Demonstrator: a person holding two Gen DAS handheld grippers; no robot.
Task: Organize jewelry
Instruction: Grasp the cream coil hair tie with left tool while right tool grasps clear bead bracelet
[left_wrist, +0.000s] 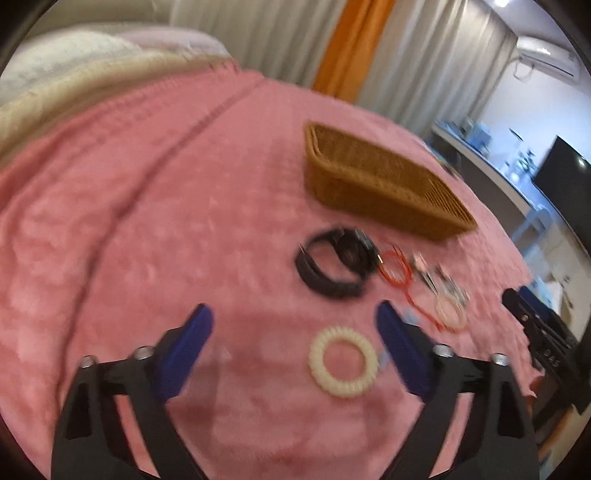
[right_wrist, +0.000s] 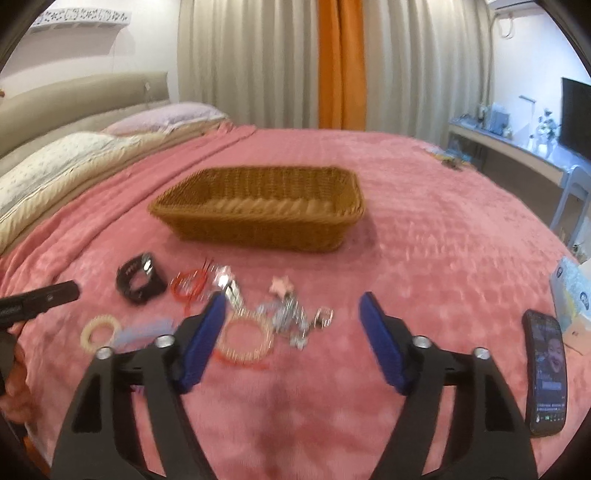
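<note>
Hovering wide open and holding nothing, the left gripper (left_wrist: 293, 317) and right gripper (right_wrist: 291, 306) are facing jewelry (right_wrist: 288, 314) lying before the basket (right_wrist: 258, 206); phone (right_wrist: 547, 373) writing is unreadable.

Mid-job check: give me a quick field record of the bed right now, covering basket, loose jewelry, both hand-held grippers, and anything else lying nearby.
surface: pink blanket
basket: wicker basket, looks empty
loose items: black watch, red cord, cream coil ring, beaded bracelet, silver pieces
left hand-held gripper: open, cream coil ring between its fingers, not gripped
right hand-held gripper: open, holding nothing
other: phone at right, screen lit
</note>
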